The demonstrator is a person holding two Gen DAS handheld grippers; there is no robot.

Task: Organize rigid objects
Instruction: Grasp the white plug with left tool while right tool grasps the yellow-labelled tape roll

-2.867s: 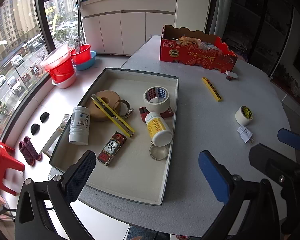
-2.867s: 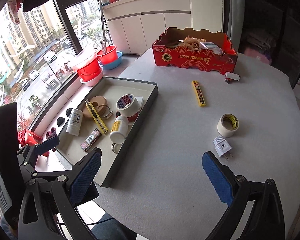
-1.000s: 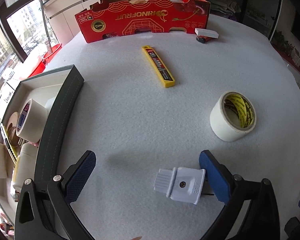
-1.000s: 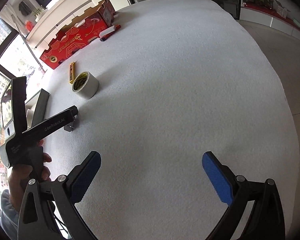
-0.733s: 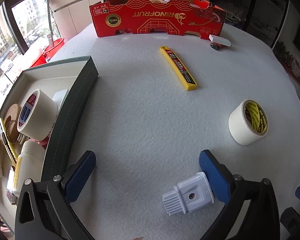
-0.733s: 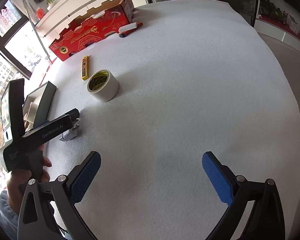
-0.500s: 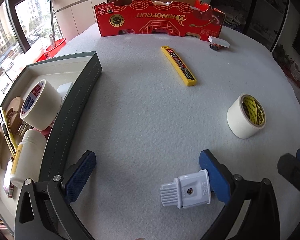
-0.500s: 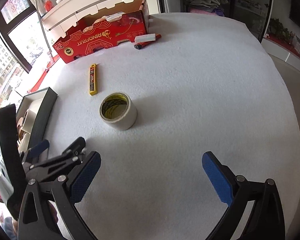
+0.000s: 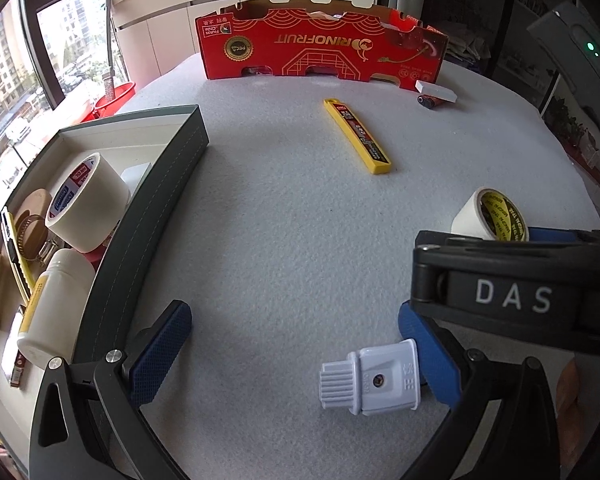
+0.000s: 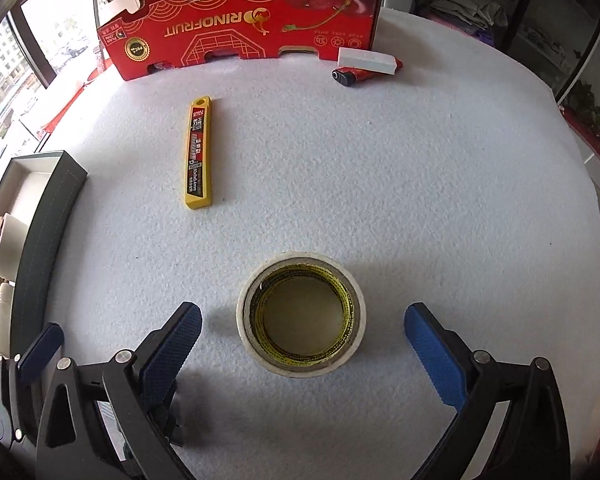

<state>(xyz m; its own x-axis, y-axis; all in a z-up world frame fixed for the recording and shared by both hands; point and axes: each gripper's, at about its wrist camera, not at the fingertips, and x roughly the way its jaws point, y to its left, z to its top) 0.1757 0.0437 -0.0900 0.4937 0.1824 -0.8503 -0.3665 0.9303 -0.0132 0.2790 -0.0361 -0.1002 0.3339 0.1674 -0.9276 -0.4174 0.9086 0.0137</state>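
With both tongs spread wide, lower the right tongs [image 10: 300, 340] squarely over the tape roll [image 10: 301, 314] on the table [image 10: 420, 184], while the left tongs [image 9: 300, 354] centre on the white plug [image 9: 371, 378] before closing.

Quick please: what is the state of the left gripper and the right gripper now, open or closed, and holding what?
Left gripper: open, holding nothing; white plug lies by its right finger.
Right gripper: open, holding nothing; tape roll sits between its fingers.
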